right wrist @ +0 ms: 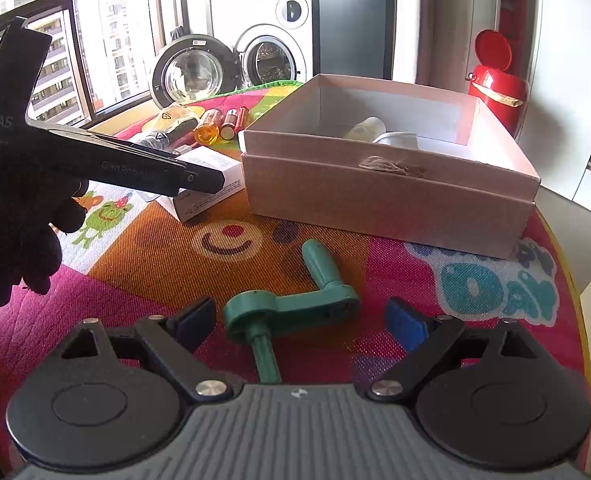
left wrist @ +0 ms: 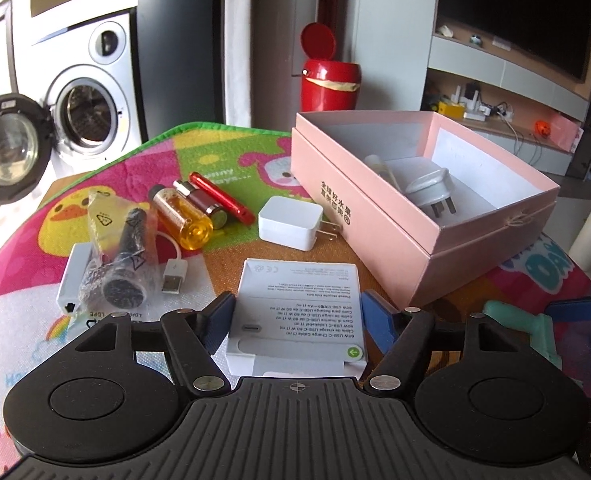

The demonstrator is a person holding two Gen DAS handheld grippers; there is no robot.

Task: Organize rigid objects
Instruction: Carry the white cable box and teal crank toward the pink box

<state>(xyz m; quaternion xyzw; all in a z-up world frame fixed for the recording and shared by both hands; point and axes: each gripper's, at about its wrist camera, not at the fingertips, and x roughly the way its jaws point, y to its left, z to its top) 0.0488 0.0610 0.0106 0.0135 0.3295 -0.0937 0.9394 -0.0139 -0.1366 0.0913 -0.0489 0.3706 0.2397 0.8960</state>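
Left wrist view, play mat (left wrist: 143, 168): a colourful cartoon-printed mat covers the round table and bears every item below.
Pink box (left wrist: 383, 216): open cardboard box on the right of the mat, its base seated in its own lid; a white three-pin plug (left wrist: 429, 190) and a pale tube-like item lie inside.
Left gripper (left wrist: 299, 320): jaws wide apart, with the cable box between the blue pads and a gap visible on each side; nothing is gripped.
Right gripper (right wrist: 301, 322): jaws wide apart, straddling the green crank handle without pressing on it.
Gloved hand (right wrist: 11, 232): a dark glove, seen from the right wrist view, holding the left gripper's black body.
Cable box (left wrist: 299, 304): flat white carton with small printed text, just beside the pink box.
Green crank handle (right wrist: 295, 304): lies on the mat in front of the pink box.
White charger (left wrist: 289, 222): square two-prong adapter near the pink box's front corner.
Small items: an amber bottle (left wrist: 183, 216), a dark red cylinder (left wrist: 203, 202), a red pen-shaped stick (left wrist: 221, 196), a bagged black object (left wrist: 125, 264) and a white USB adapter (left wrist: 75, 276) cluster at the mat's left.
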